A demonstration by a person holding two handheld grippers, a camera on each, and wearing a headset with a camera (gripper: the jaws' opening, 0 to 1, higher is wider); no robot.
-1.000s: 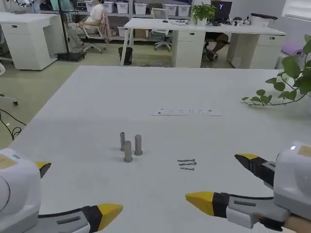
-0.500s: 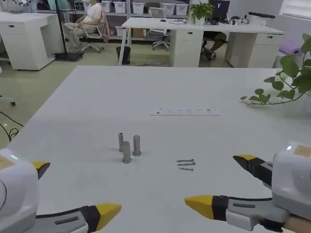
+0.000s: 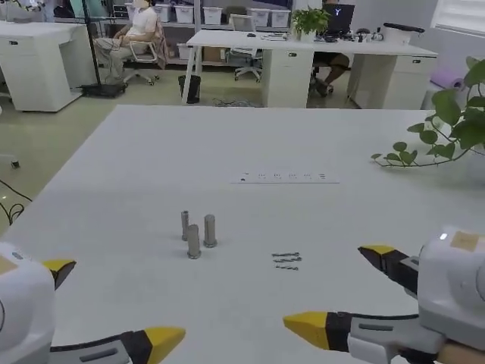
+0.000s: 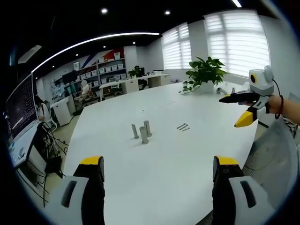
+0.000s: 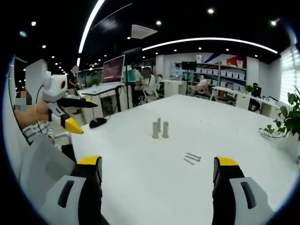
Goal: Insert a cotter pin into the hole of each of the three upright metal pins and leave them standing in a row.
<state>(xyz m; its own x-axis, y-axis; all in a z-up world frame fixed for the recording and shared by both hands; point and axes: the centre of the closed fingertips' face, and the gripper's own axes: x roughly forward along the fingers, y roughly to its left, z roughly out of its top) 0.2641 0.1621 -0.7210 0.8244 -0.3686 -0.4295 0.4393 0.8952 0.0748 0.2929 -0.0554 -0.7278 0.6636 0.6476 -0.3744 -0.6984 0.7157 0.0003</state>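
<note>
my left gripper (image 3: 119,299) and right gripper (image 3: 330,287) still hang wide open, empty; nothing's moved. pins (image 3: 194,236) stand bunched, cotter pins (image 3: 286,262) lie loose nearby: all to do.

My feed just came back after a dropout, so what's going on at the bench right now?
A person holds a two-jaw gripper in each hand over the near edge of the white table. The left gripper and the right gripper are both open and empty. Three metal pins stand upright in a tight cluster, not a row. Three cotter pins lie loose on the table to their right, none picked up yet.
</note>
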